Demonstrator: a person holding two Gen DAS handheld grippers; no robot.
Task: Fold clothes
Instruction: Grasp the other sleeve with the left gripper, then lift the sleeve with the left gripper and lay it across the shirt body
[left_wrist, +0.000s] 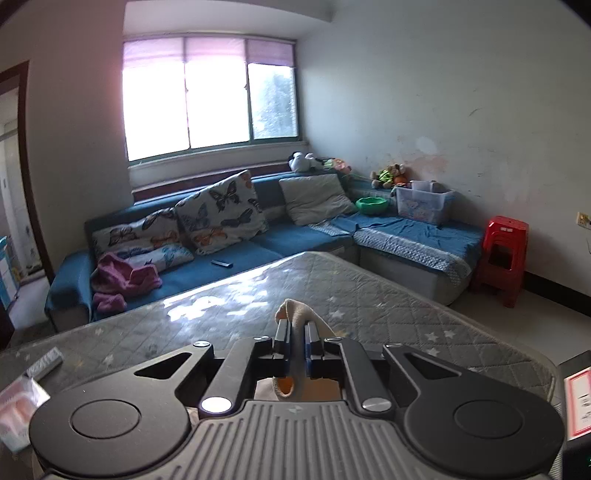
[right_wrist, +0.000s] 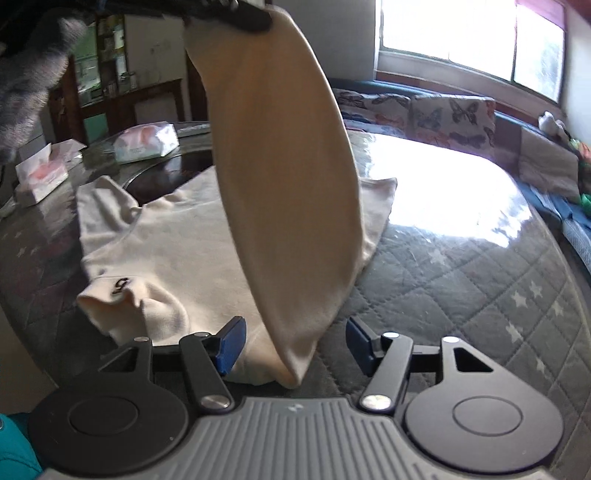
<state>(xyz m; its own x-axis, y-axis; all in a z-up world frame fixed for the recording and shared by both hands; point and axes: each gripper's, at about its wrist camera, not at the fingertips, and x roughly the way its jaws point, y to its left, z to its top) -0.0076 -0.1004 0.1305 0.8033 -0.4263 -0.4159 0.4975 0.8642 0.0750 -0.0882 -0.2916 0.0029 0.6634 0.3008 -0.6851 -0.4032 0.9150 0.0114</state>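
Now I have the left gripper (left_wrist: 295, 332) clamped tight on a fold of the cream shirt (right_wrist: 177, 240), lifted clear above the bench (right_wrist: 461, 266). From it a long strip of the cloth hangs down to just ahead of my right gripper (right_wrist: 293, 341), whose jaws stand apart, pressing on nothing. The remaining cloth lies flat on the bench beyond that gripper, toward its left.

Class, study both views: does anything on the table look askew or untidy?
Yes. The cream shirt lies crooked and rumpled on the quilted table cover: one sleeve is bunched at the near edge, while the left gripper holds another part lifted. The right gripper is open, gripping nothing.
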